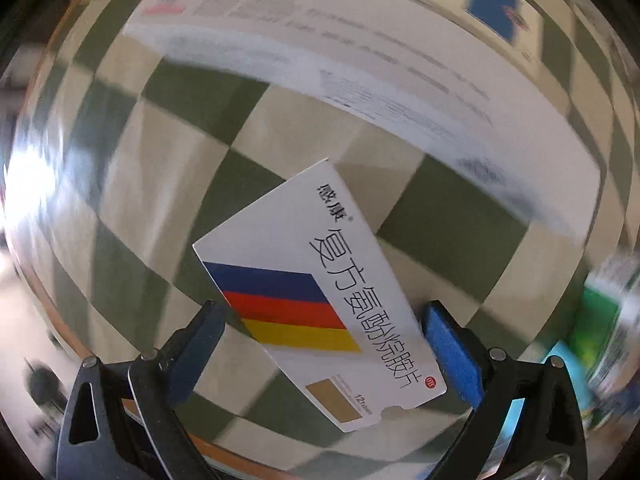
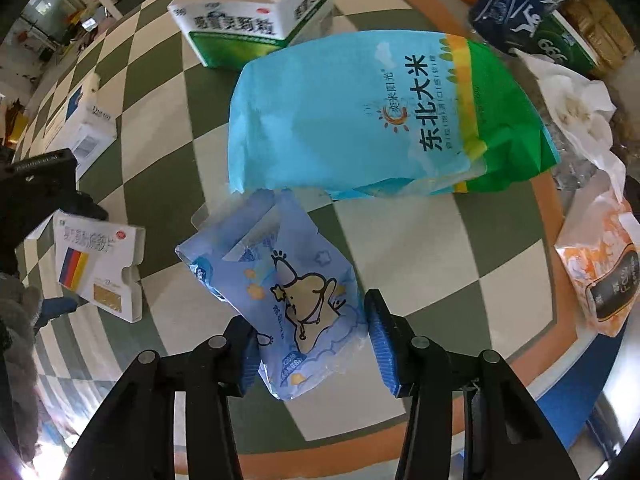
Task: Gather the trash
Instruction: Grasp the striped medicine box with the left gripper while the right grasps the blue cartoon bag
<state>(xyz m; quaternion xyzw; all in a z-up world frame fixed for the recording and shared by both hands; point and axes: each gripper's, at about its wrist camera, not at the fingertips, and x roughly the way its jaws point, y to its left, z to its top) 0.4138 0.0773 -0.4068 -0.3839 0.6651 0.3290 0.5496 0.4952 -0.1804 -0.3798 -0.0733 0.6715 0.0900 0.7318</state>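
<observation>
Right gripper (image 2: pixel 310 354): two blue ribbed pads clenched on one crinkly light-blue plastic pouch (image 2: pixel 280 292) with a cartoon print, both pads pressing its lower end, pouch tilted. Left gripper (image 1: pixel 322 340): one flat white cardboard medicine box (image 1: pixel 320 292) with blue, red and yellow stripes lies slantwise between the jaws; the right blue pad touches its edge, the left finger sits at its striped side, contact there unclear, so cannot tell if it is gripped.

Everything sits on one round table (image 2: pixel 400 240) with a green-and-cream checkered cloth and an orange rim. In the right wrist view:
- one large turquoise-and-green rice bag (image 2: pixel 384 120), glossy, soft, lying flat just beyond the pouch, toward the table's middle
- one open green-and-white carton (image 2: pixel 248 20) beyond the bag
- one white box with blue patch (image 2: pixel 86 124) near the left edge
- one orange-and-white soft pack (image 2: pixel 600 272) at the right edge
- crumpled white paper (image 2: pixel 572 108) and a dark blue patterned wrapper (image 2: pixel 516 4) at the far right edge

Left wrist view: one large white printed box (image 1: pixel 360 52), blurred, beyond the medicine box.
</observation>
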